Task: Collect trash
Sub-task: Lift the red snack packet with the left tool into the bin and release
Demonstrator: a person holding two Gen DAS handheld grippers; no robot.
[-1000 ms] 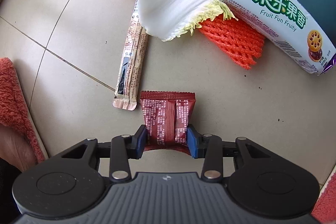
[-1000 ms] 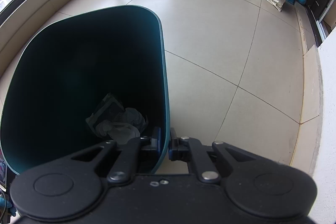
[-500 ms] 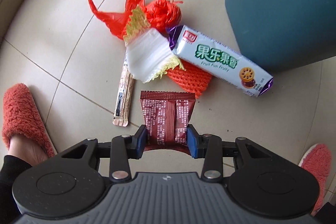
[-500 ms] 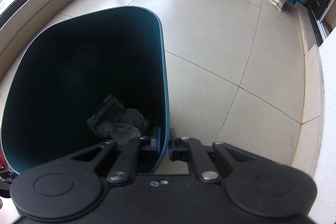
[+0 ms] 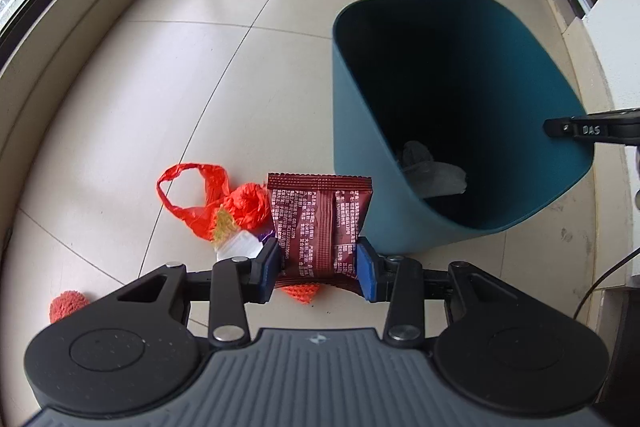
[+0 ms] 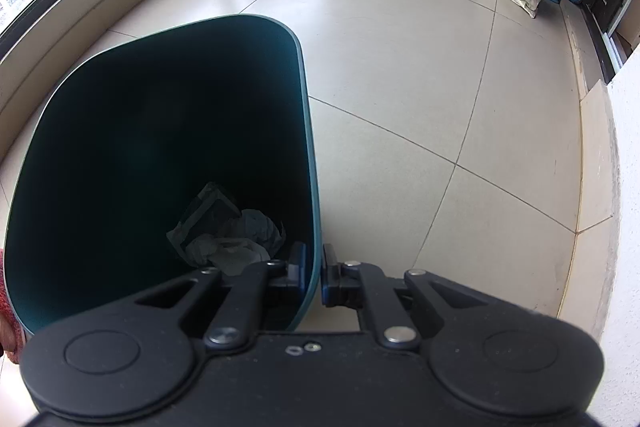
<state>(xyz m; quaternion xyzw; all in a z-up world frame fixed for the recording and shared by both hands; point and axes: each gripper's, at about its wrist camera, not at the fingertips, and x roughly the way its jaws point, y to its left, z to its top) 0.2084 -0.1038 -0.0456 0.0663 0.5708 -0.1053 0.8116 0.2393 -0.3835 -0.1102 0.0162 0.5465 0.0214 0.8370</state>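
Centre of the left wrist frame: your left gripper (image 5: 317, 263), fingers clamped on one dark red snack packet (image 5: 320, 223). A second ago that packet lay on the tiles among the litter; now you carry it high, with the teal bin (image 5: 404, 223) open at the right of the frame. Judged: pickup done, drop into the bin pending.

Lower centre of the right wrist frame: your right gripper (image 6: 314, 277), fingers nearly closed, pinching the bin's rim, unchanged.

Count, floor litter at left centre of the left wrist frame:
- one red plastic bag (image 5: 192, 195)
- one cabbage scrap (image 5: 234, 239)
- one orange foam net (image 5: 300, 293), mostly hidden
- purple wrapper corner, one

Inside bin: crumpled papers (image 6: 228, 235), number unclear.
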